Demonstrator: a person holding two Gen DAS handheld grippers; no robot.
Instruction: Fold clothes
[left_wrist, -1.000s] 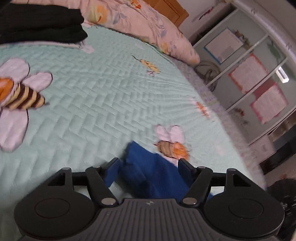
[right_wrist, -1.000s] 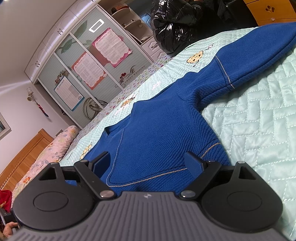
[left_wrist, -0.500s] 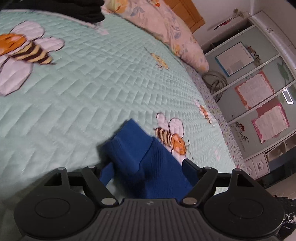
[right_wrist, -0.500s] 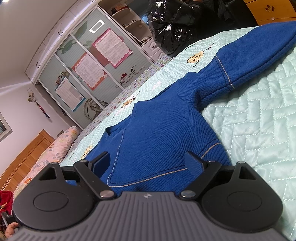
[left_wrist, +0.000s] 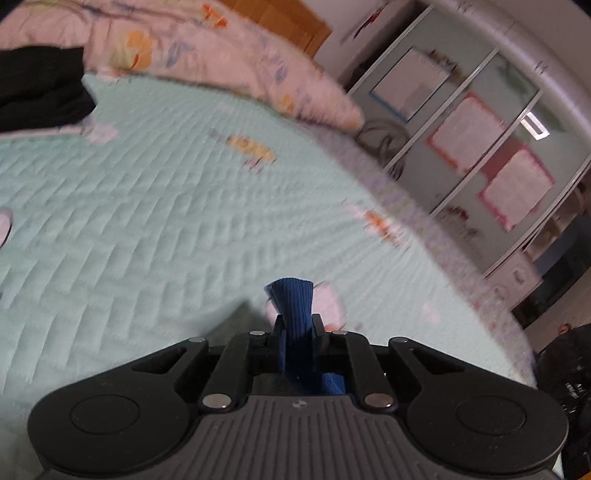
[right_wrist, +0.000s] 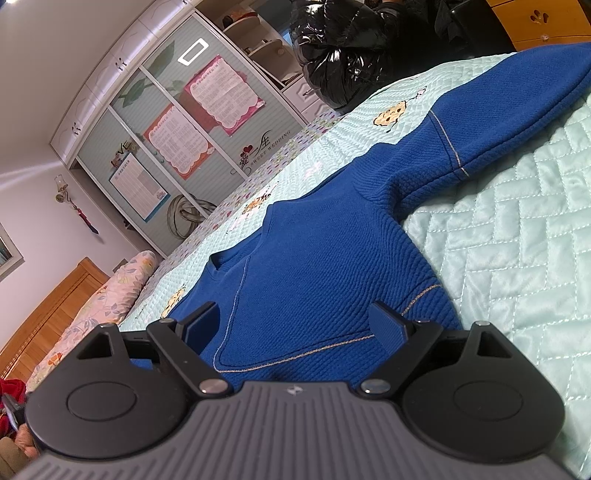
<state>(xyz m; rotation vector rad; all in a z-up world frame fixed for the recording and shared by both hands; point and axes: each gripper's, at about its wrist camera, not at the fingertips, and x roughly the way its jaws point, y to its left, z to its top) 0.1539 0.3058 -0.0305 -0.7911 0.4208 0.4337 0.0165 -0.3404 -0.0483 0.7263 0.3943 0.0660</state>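
I had the left gripper (left_wrist: 297, 325) pinched narrow on the ribbed cuff (left_wrist: 292, 295) of the blue knitted sweater (right_wrist: 317, 273), low in the frame's centre, lifted above the mint quilted bedspread (left_wrist: 147, 229) so the sleeve could swing across the body. I kept the right gripper (right_wrist: 295, 321) spread wide over the hem at the lower centre, holding nothing, likely ready to steady the sweater, which lay flat with one sleeve stretched toward the upper right.

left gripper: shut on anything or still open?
Shut. The left gripper pinches a ribbed piece of the blue sweater, which sticks out past its closed jaws.
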